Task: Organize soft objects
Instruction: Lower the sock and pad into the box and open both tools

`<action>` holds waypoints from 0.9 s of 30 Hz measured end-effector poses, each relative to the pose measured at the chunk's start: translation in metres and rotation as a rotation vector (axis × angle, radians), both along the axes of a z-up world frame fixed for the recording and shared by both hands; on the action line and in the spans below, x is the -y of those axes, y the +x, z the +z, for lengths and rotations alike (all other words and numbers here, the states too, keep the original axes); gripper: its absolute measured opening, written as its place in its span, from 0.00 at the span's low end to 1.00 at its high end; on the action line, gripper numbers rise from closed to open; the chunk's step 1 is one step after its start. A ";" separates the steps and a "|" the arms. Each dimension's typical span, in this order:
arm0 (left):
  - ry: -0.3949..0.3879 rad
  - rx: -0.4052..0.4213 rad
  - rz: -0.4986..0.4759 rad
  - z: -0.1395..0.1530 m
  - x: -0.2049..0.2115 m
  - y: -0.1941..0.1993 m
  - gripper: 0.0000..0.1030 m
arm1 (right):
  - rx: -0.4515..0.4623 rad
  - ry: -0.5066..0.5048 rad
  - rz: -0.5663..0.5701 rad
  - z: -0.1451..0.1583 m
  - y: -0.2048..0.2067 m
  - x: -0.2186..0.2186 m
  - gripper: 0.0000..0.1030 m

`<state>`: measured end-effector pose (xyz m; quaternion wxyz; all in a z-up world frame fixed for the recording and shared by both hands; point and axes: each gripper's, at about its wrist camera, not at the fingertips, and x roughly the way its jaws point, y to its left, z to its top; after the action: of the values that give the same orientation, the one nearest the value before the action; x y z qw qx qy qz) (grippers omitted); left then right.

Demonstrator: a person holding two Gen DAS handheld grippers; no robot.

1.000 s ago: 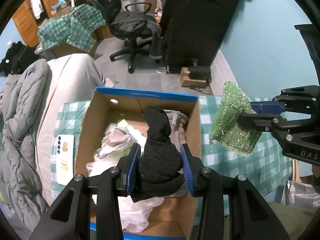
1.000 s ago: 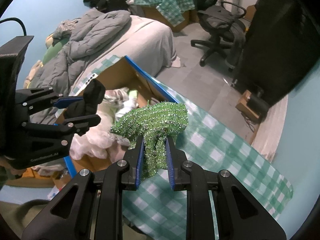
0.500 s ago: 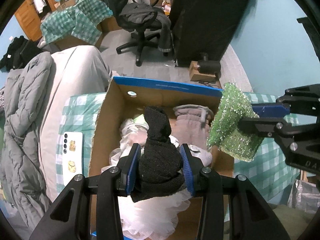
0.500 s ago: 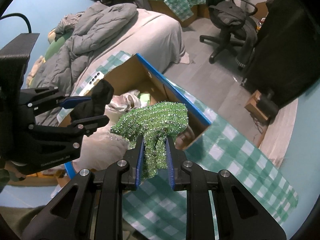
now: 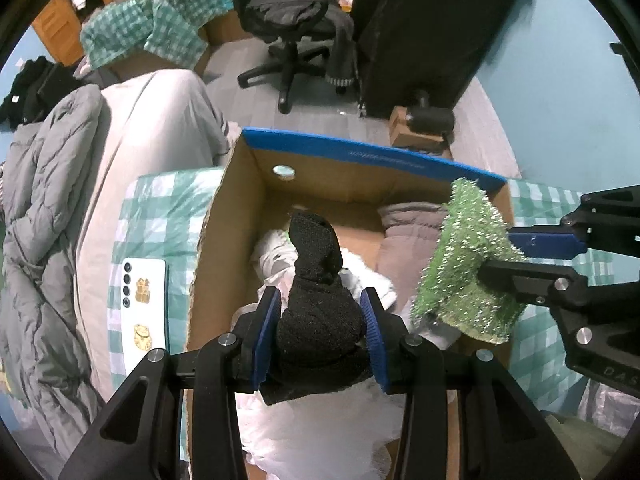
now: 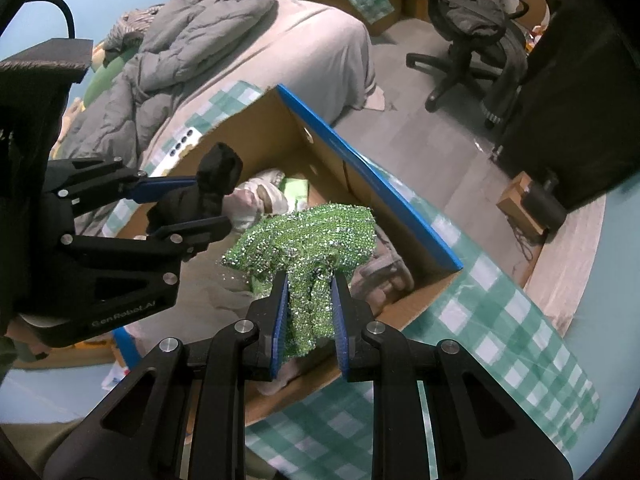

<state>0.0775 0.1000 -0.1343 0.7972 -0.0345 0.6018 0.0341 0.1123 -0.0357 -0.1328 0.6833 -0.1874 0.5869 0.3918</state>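
While both grippers hang over an open cardboard box [image 5: 224,240], each one carries a soft item above the pile inside. The left gripper [image 5: 318,334] has its blue pads pressed against the sides of a bunched black knit piece [image 5: 316,304], whose narrow end sticks up toward 12 o'clock in the left wrist view. At 3 o'clock in that view, the right gripper [image 6: 308,316] pinches a green sequined cloth [image 6: 308,248] between nearly closed fingers; the cloth fans out above the pads and overhangs the box's right side. Seen from the right wrist camera, the left gripper and its black bundle sit at 9 o'clock, near the green cloth without touching it.

Inside the box lie white, filmy fabric [image 5: 320,436] at the near end and a grey padded garment [image 5: 408,240] toward the far right corner. The box has a blue-edged far wall and stands on a green-and-white checked cloth [image 6: 500,344]. A white phone [image 5: 142,300] lies face down on that cloth at 9 o'clock of the box. Beyond it, a grey quilted jacket [image 5: 44,208] sprawls over a bed, and a black office chair [image 5: 296,28] stands on the floor at 12 o'clock.
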 end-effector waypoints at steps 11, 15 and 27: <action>0.025 -0.004 0.019 0.002 -0.005 -0.006 0.60 | 0.009 -0.019 -0.016 -0.006 -0.001 -0.001 0.39; 0.015 0.004 0.051 0.006 -0.009 -0.012 0.63 | 0.019 -0.016 -0.022 -0.005 -0.002 0.003 0.42; 0.010 0.068 0.119 0.042 -0.004 -0.040 0.71 | 0.043 0.026 -0.060 0.021 -0.004 0.024 0.52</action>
<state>0.0379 0.1043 -0.0926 0.8140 -0.0674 0.5709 0.0831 0.1086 -0.0601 -0.1118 0.7095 -0.1693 0.5724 0.3745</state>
